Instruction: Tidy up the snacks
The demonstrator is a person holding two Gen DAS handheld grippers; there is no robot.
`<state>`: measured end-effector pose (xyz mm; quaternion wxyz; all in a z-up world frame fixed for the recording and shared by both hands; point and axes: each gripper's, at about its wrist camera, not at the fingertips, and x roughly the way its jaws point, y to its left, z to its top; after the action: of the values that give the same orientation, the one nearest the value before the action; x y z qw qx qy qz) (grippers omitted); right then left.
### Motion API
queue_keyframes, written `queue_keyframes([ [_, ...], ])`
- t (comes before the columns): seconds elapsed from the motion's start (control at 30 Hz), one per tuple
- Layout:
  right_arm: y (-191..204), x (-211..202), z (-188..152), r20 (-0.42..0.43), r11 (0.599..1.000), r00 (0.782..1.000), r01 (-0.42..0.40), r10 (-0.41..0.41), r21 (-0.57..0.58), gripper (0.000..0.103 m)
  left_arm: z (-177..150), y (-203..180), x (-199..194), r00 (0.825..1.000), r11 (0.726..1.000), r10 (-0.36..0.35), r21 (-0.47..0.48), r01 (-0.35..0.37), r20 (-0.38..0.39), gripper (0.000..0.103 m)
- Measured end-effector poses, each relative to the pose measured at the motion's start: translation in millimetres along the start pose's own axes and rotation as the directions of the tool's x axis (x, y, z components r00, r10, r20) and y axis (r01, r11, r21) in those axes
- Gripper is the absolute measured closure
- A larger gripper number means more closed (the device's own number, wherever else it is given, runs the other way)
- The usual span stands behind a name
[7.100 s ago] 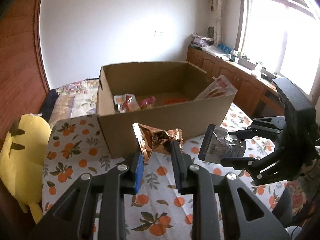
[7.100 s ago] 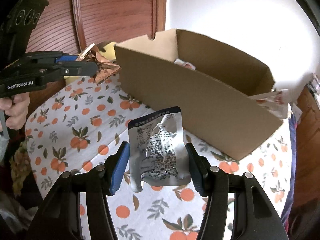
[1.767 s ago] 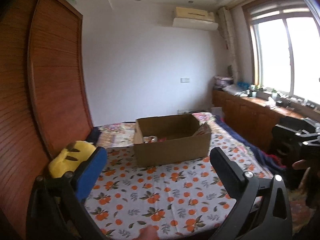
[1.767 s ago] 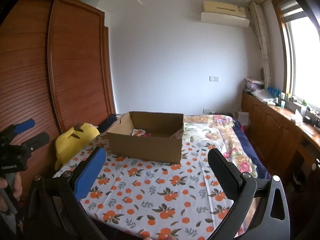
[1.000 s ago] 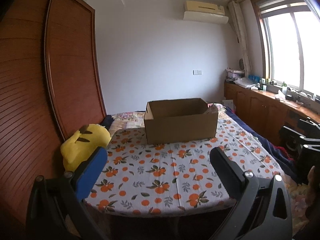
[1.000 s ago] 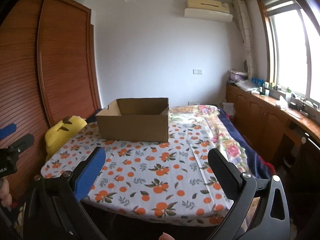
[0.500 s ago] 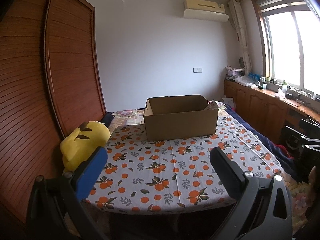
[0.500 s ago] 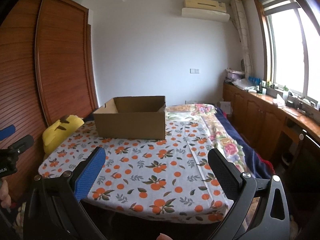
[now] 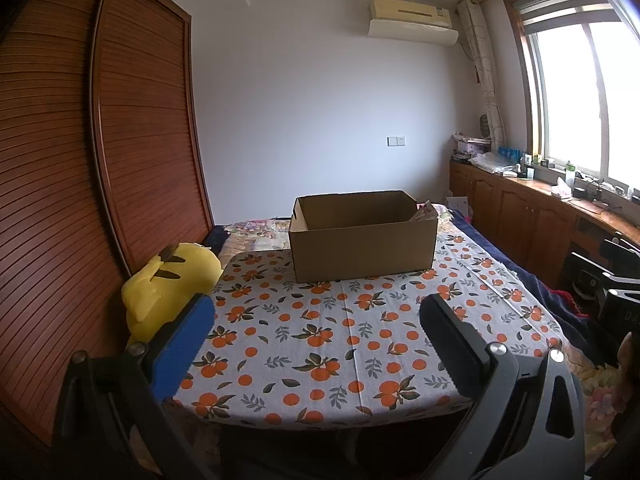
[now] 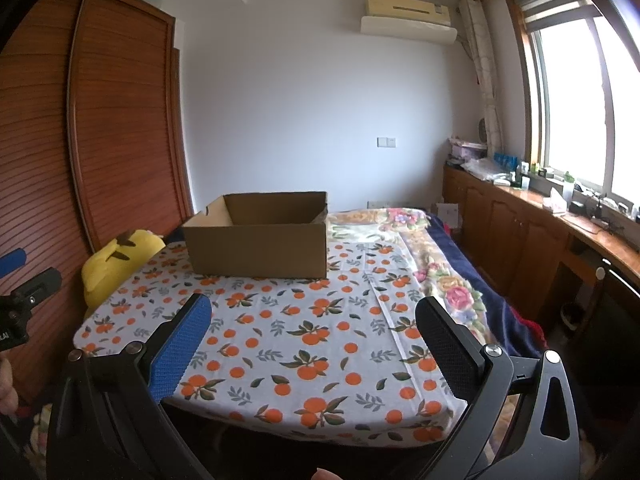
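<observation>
Well back from the cardboard box [image 9: 362, 236], both grippers' jaws gape wide, holding nothing.

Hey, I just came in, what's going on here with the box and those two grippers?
A person is tidying snacks with a handheld gripper in each hand. Right now both the left gripper and the right gripper are open and hold nothing, well short of the cardboard box on the orange-print tablecloth. A packet pokes up at the box's right end; no snacks lie on the cloth. A yellow plush toy sits at the table's left edge.
</observation>
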<state>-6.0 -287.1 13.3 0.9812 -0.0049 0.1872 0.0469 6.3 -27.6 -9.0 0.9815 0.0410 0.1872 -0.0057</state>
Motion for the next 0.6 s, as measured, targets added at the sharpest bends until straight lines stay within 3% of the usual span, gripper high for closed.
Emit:
queue_keyframes([
  [0.6,-2.7,0.8,-0.3,-0.002,1.000,1.000,0.002,-0.002,0.010,0.000,3.4,-1.3,-3.8,1.000,1.000,-0.001,0.001,0.001,0.004,0.000],
])
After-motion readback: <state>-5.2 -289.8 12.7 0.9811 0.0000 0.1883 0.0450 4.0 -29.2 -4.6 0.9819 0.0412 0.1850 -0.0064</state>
